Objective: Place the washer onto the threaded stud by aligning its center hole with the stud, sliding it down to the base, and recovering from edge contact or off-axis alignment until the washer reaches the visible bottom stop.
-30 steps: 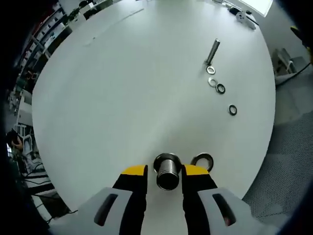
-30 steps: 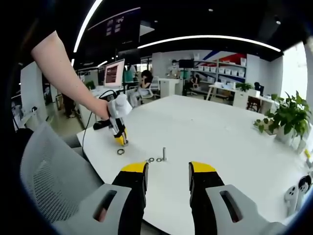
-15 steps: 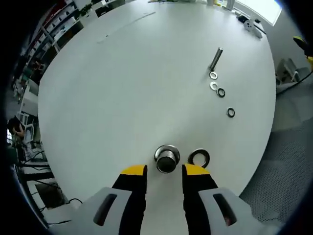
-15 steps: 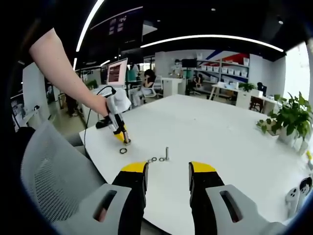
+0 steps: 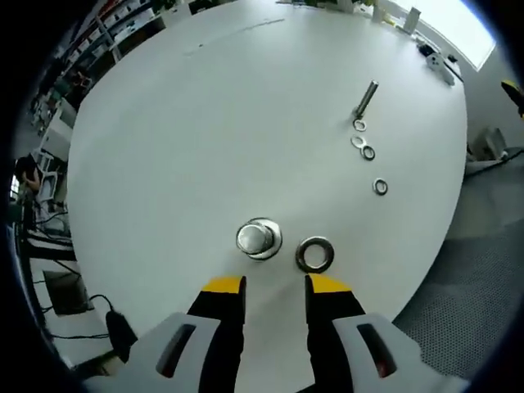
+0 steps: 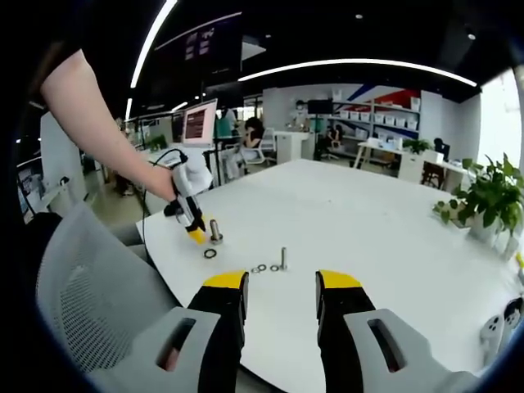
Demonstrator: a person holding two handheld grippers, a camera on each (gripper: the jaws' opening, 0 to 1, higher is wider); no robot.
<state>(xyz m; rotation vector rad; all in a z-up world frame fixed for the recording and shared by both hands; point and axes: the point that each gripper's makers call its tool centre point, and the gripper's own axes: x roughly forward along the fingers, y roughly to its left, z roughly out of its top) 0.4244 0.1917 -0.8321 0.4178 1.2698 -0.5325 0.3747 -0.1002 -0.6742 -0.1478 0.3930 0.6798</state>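
Note:
The threaded stud stands upright on the white table, seen from above with its hex base showing. A large dark washer lies flat just to its right. My left gripper is open, its yellow tips a short way back from both, holding nothing. In the right gripper view a hand holds the left gripper next to the stud, with the washer in front of it. My right gripper is open and empty, well back from the parts.
A thin bolt and several small washers lie in a row further along the table; the same bolt stands out in the right gripper view. A grey mesh chair stands at the table's edge. A plant is far right.
The left gripper has drawn back and up from the stud, which stood between its jaws a second ago. The stud now stands free on the table. The right gripper has barely moved.

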